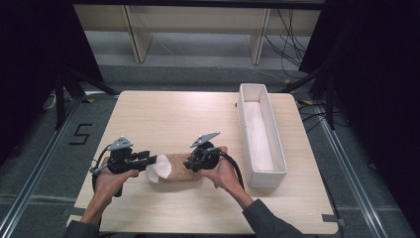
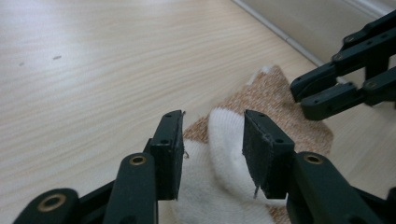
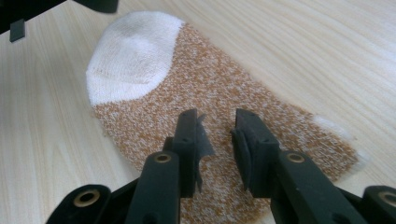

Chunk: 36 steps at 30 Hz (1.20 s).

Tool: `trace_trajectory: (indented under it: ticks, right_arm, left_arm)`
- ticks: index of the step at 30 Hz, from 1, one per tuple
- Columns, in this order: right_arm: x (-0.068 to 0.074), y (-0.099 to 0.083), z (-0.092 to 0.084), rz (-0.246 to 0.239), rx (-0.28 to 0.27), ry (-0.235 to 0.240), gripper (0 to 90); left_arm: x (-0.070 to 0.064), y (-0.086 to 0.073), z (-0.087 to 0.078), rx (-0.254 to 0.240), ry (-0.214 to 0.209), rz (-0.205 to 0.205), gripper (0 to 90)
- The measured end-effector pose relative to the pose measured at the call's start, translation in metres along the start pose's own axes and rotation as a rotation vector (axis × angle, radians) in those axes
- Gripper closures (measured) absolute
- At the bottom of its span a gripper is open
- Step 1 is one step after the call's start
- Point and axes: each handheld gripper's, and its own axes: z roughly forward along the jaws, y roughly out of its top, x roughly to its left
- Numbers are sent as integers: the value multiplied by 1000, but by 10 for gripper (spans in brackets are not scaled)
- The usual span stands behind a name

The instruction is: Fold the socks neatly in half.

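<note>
We see an orange-and-white knitted sock lying flat near the front edge of the pale wooden table. Our left gripper straddles its raised white end with jaws apart; our right gripper hovers parted over the orange middle, gripping nothing.

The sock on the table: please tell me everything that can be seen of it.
The sock is a knit fabric, speckled orange-brown, with a white end and a small white patch at the other end. It lies flat on the wooden table, near the front edge, left of the white box. The white end is folded or bunched up and stands between the jaws of the left claw, which are apart from it. The right claw hangs just above the brown middle, jaws slightly parted; whether it touches the fabric cannot be told.
</note>
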Motion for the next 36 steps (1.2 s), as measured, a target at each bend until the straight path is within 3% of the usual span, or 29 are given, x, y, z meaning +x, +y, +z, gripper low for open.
trace_trajectory:
  ticks: [5,9,10,11,12,15,16,19,20,22,24,25,26,27,32,33,34,36]
  right_arm:
    - [-4,1,2,-3,-5,-6,706]
    - [-8,2,-2,21,-17,6,704]
    - [-9,2,-2,7,-22,-1,704]
    - [-9,2,-2,27,-31,8,704]
    - [-10,2,-3,22,-12,11,704]
    - [-10,3,1,27,-27,9,704]
    - [-12,3,2,24,-12,16,704]
    - [-12,3,9,25,-5,3,705]
    - [-10,3,9,44,30,1,704]
    - [-12,2,13,11,26,-3,705]
    - [-10,0,13,21,52,-11,705]
    - [-10,-1,13,4,41,-11,706]
    - [-8,-1,13,25,58,-9,707]
    - [-8,-2,14,-1,37,-7,707]
    - [0,-6,11,-8,75,-11,709]
    - [0,-7,11,-28,64,-5,708]
    - [3,-9,10,-9,73,3,709]
    - [5,-12,10,-16,52,12,709]
  left_arm:
    - [-20,3,-1,3,-35,35,603]
    - [-32,1,7,50,-65,53,630]
    - [-34,-1,10,69,-62,62,635]
    - [-35,-3,12,85,-60,62,641]
    - [-34,-4,14,105,-54,71,647]
    - [-30,-8,17,132,-30,80,660]
    - [-31,-9,18,117,-22,68,667]
    - [-27,-9,17,146,-16,90,679]
    - [-26,-10,18,140,-14,88,683]
    - [-25,-10,19,144,-18,80,690]
    - [-23,-11,20,143,-15,67,697]
    - [-23,-11,20,136,-11,62,700]
    - [-22,-11,19,139,-10,71,703]
    - [-22,-11,19,141,-8,72,706]
    - [-18,-12,19,145,0,75,719]
    - [-17,-12,19,141,-5,67,719]
    - [-16,-12,19,139,-7,67,719]
    - [-15,-12,20,143,-4,67,722]
